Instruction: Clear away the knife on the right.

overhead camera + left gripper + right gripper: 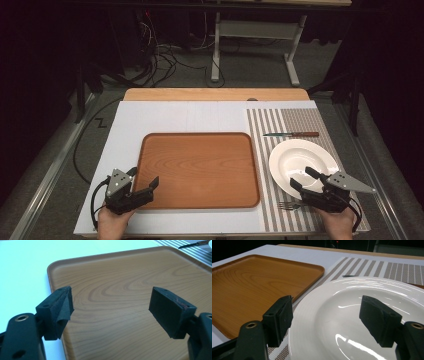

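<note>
Two empty grippers approach a white plate [303,162].
Right gripper [306,179], jaws wide, must close on the plate's near rim; left gripper [142,180], equally open, hovers left of it, over the wooden tray [200,170].

A tray [200,170] was set at the middle of a board [175,117], with a mat [295,117] laid just to its right. On the mat a plate [303,160] was placed; a knife [291,134] was laid behind it and a fork [289,205] before it. The left gripper [142,185] was held over the tray's near left corner, the right gripper [302,178] over the plate's near rim.
</note>
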Demonstrator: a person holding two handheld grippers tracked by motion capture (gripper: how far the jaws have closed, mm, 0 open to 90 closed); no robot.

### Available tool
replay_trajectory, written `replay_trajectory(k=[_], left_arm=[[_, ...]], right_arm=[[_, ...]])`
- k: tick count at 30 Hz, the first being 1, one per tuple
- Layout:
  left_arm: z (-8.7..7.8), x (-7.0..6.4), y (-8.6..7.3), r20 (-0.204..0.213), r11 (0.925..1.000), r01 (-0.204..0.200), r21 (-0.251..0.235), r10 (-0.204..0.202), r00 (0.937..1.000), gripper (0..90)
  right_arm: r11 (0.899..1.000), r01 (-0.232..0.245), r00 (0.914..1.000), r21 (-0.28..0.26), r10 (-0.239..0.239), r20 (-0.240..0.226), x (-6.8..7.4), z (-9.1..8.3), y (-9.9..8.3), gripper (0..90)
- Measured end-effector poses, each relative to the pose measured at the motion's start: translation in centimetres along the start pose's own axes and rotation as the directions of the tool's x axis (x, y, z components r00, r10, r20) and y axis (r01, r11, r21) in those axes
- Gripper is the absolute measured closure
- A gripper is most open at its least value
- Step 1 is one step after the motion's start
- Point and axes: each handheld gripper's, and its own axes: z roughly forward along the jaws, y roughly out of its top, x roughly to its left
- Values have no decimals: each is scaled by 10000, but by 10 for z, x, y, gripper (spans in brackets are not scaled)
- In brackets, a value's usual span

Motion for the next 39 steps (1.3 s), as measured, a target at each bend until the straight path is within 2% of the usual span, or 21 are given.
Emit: replay_trajectory(k=[17, 20, 23, 27, 32, 39], left_arm=[[0, 0, 0, 19, 10000, 34, 40, -34, 10000, 204], [0, 1, -1, 22, 10000, 59, 63, -59, 10000, 203], [0, 1, -1, 10, 10000, 52, 57, -52, 10000, 203], [-1, 1, 0, -56, 10000, 61, -36, -61, 10000, 204], [-3, 2, -1, -126, 9998, 152, -90, -153, 9998, 205], [-3, 3, -1, -124, 9999, 149, -60, -150, 9998, 205]], right_arm=[[9998, 162, 9999, 100, -162, -25, 2, 1, 0, 273], [9999, -159, 9992, 41, 161, -361, 2, 0, 0, 267], [9999, -134, 9993, 49, 136, -344, 2, 0, 0, 266], [9994, -333, 9984, -19, 332, -466, 2, 1, 1, 261], [9983, -564, 9978, -137, 559, -343, 1, 1, 4, 242], [9993, -330, 9981, -150, 322, -532, 5, 2, 11, 238]])
